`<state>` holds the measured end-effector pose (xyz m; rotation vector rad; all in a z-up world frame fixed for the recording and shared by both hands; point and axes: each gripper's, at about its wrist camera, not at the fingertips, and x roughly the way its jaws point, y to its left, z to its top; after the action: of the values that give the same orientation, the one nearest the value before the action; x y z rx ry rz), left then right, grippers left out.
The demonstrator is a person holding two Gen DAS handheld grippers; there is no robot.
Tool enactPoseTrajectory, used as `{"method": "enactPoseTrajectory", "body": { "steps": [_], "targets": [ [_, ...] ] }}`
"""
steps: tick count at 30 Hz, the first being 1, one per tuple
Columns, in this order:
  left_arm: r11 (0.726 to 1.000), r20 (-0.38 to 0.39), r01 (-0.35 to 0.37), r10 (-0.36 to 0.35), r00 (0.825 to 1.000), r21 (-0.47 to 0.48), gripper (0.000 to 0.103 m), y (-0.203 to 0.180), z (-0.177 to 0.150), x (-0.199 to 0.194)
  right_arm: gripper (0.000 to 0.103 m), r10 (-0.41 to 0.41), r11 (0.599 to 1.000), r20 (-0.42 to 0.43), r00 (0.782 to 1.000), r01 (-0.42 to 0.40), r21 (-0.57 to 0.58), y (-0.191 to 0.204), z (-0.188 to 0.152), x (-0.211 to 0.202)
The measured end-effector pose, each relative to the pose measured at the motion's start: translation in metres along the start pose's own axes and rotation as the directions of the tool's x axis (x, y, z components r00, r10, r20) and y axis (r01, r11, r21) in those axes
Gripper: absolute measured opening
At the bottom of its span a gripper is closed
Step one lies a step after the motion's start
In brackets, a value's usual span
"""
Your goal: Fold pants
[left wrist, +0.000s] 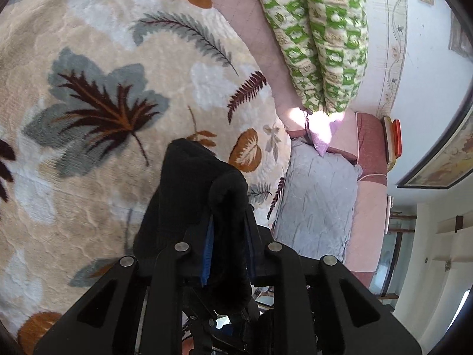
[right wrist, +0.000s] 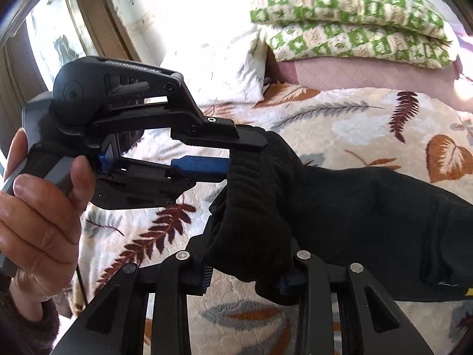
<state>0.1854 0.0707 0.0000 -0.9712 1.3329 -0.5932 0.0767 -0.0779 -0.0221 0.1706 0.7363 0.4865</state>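
The black pants (right wrist: 369,207) are held up above a leaf-patterned blanket (right wrist: 354,124). My left gripper (right wrist: 236,151) comes in from the left in the right wrist view and is shut on the pants' thick edge. In its own view the left gripper (left wrist: 227,204) pinches a bunched fold of the pants (left wrist: 183,195) between its blue pads (left wrist: 208,245). My right gripper (right wrist: 251,242) is shut on the same bunched edge just below the left one. The fabric hides its fingertips. The rest of the pants stretches away to the right.
The blanket (left wrist: 103,118) covers a bed. Two green-and-cream pillows (right wrist: 348,20) lie at its head, on a pink quilted sheet (right wrist: 340,74). A white pillow (right wrist: 224,68) lies beside them. A grey cushion (left wrist: 316,195) and pink bedding lie beyond the blanket's edge.
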Motion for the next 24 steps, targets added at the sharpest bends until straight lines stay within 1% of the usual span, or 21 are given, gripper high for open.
{"method": "enactPoseTrajectory", "body": {
  "steps": [2,5,8,9,13,16,17,18,19,20,22,23,24],
  "targets": [
    [1.000,-0.012,-0.008,0.008,1.000,0.022,0.016,-0.023,-0.004,0.020,0.032,0.017,0.999,0.027,1.000,-0.018,0.043,-0.014,0.003,-0.018],
    [0.998,-0.047,-0.033,0.036,0.998,0.059,0.016,-0.055,-0.010,0.061,0.032,0.031,0.992,0.071,0.997,-0.039,0.121,-0.047,0.007,-0.042],
    [0.994,-0.089,-0.066,0.073,0.993,0.083,0.016,-0.077,-0.016,0.109,0.032,0.043,0.973,0.106,0.993,-0.065,0.221,-0.090,0.003,-0.068],
    [0.993,-0.103,-0.077,0.087,0.991,0.090,0.016,-0.082,-0.023,0.124,0.032,0.045,0.965,0.114,0.992,-0.073,0.253,-0.103,0.000,-0.075],
    [0.984,-0.157,-0.132,0.150,0.976,0.118,0.016,-0.098,-0.048,0.185,0.032,0.033,0.926,0.141,0.990,-0.083,0.369,-0.162,-0.016,-0.098],
    [0.967,-0.167,-0.196,0.223,0.960,0.164,0.016,-0.105,-0.062,0.222,0.032,0.019,0.895,0.151,0.988,-0.084,0.437,-0.202,-0.030,-0.106],
    [0.958,-0.165,-0.226,0.256,0.953,0.177,0.016,-0.105,-0.064,0.232,0.032,0.017,0.886,0.150,0.989,-0.084,0.455,-0.214,-0.032,-0.106],
    [0.949,-0.166,-0.254,0.285,0.944,0.186,0.016,-0.105,-0.065,0.241,0.032,0.014,0.875,0.150,0.989,-0.085,0.476,-0.227,-0.036,-0.106],
    [0.943,-0.176,-0.270,0.304,0.936,0.194,0.016,-0.103,-0.066,0.249,0.036,0.018,0.865,0.144,0.989,-0.088,0.494,-0.237,-0.041,-0.105],
    [0.941,-0.184,-0.279,0.314,0.932,0.191,0.016,-0.102,-0.066,0.251,0.036,0.024,0.855,0.131,0.991,-0.089,0.512,-0.245,-0.044,-0.102],
    [0.939,-0.188,-0.275,0.314,0.931,0.206,0.022,-0.107,-0.067,0.247,0.036,0.050,0.827,0.120,0.992,-0.108,0.552,-0.261,-0.051,-0.099],
    [0.936,-0.188,-0.269,0.313,0.931,0.227,0.026,-0.111,-0.068,0.244,0.037,0.080,0.810,0.125,0.989,-0.138,0.570,-0.267,-0.055,-0.099],
    [0.932,-0.180,-0.270,0.317,0.931,0.243,0.028,-0.115,-0.069,0.238,0.041,0.103,0.798,0.137,0.985,-0.164,0.580,-0.271,-0.060,-0.104]
  ]
}}
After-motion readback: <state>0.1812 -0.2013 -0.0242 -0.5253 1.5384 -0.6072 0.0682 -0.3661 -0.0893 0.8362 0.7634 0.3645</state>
